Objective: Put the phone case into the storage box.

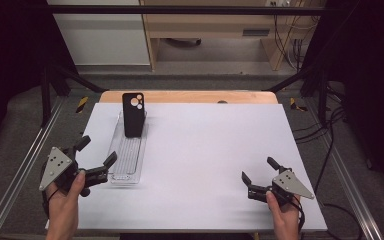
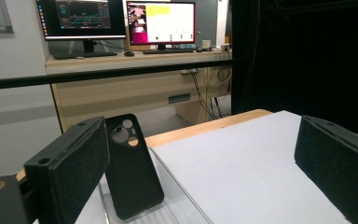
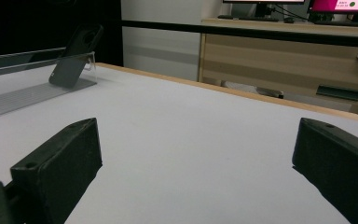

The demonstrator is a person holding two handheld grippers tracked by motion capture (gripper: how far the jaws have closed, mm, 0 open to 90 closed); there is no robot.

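From above I see my left gripper (image 1: 96,156) at about eight o'clock on the white mat (image 1: 205,150), jaws spread wide with nothing between them, its nearer jaw tip just beside the near end of the clear tray (image 1: 128,150). The tray runs lengthwise from roughly eight o'clock up toward eleven. A black phone case (image 1: 133,114) stands in its far end, at about eleven o'clock, tilted back against the tray's end wall, camera cutouts at the top. In the left gripper view the case (image 2: 133,168) sits just inside the left jaw, close ahead, leaning, with its foot on the ribbed tray floor (image 2: 177,210). My right gripper (image 1: 259,175) rests at about four o'clock, well apart from the tray, jaws also wide and holding nothing. In the right gripper view the case (image 3: 74,56) shows far off at ten o'clock, propped in the tray (image 3: 23,95), with bare mat (image 3: 191,140) between the jaws.
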